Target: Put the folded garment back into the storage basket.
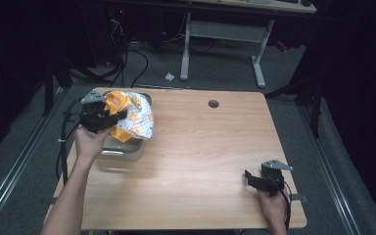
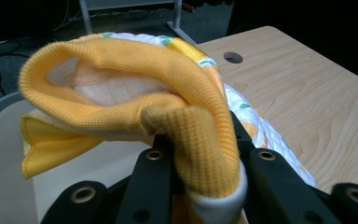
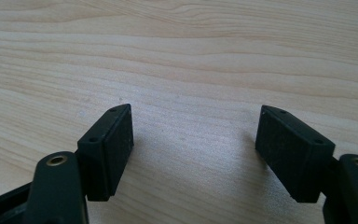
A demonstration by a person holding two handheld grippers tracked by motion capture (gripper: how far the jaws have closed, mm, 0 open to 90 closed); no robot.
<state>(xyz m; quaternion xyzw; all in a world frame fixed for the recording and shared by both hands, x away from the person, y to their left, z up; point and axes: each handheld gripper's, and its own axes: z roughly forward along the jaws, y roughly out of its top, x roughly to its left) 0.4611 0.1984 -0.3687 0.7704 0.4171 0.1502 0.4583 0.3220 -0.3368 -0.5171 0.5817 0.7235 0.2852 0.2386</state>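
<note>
The left gripper (image 1: pixel 108 116) is clamped on an orange knitted cuff of a bunched orange-and-white garment (image 1: pixel 133 117), holding it over the grey tray (image 1: pixel 127 152) at the table's (image 1: pixel 200 161) far left corner. In the left gripper view the cuff (image 2: pixel 205 149) is pinched between both jaws. The right gripper (image 1: pixel 252 178) rests near the table's near right corner, jaws spread apart with bare wood between them.

Wooden surface (image 1: pixel 200 161) with round hole (image 1: pixel 213 104) at far edge; white desk frame (image 1: pixel 223 34) beyond (cables (image 1: pixel 127 58) on grey floor (image 1: pixel 215 73)).
</note>
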